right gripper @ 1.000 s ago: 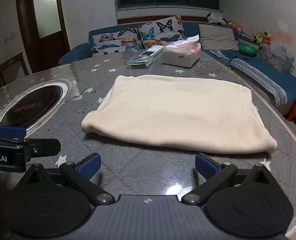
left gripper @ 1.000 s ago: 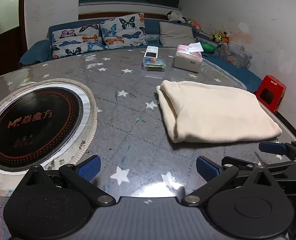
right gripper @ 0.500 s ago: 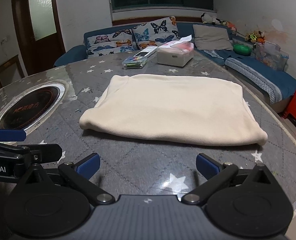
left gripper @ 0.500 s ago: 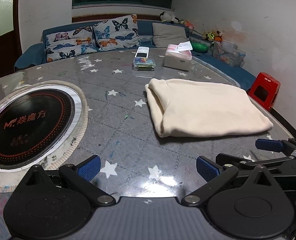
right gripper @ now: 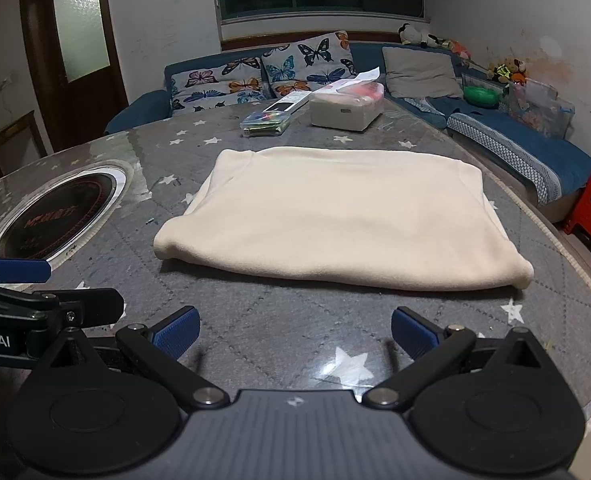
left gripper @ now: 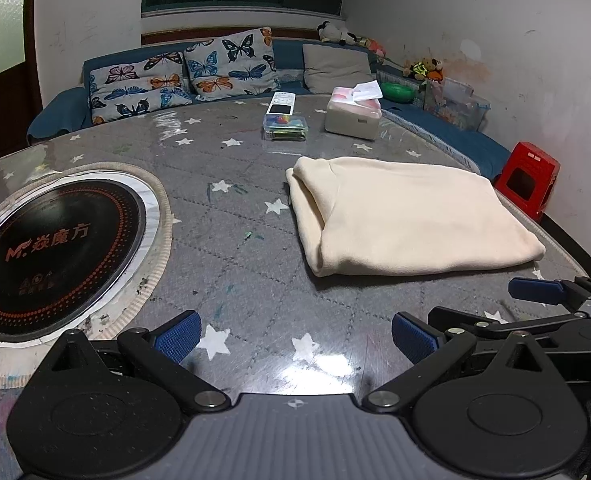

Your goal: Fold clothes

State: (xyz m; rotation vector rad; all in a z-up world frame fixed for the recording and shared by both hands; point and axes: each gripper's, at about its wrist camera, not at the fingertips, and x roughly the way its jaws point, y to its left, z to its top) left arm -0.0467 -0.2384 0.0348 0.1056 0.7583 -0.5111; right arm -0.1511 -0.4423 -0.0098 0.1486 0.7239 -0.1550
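A cream garment lies folded into a thick, neat rectangle on the grey star-patterned table, towards the right side of the tabletop, its rounded fold edge facing the near side and its left end showing stacked layers. Nothing is touching it. Both grippers hang over the near edge of the table, side by side and apart from the cloth. The left gripper has its blue-padded fingers spread wide with only bare table between them, and it sits to the near left of the garment. The right gripper is likewise spread wide and empty, pointing straight at the long near edge of the fold, which lies a little way beyond its fingertips. In the left wrist view the right gripper's dark linkage and one blue pad poke in from the right. On the left of the table sits a round black cooktop with orange lettering, ringed in white. At the far side are a tissue box, a clear plastic case with a remote resting on it. Beyond the table runs a blue sofa with butterfly cushions, and a red stool stands by the right wall.
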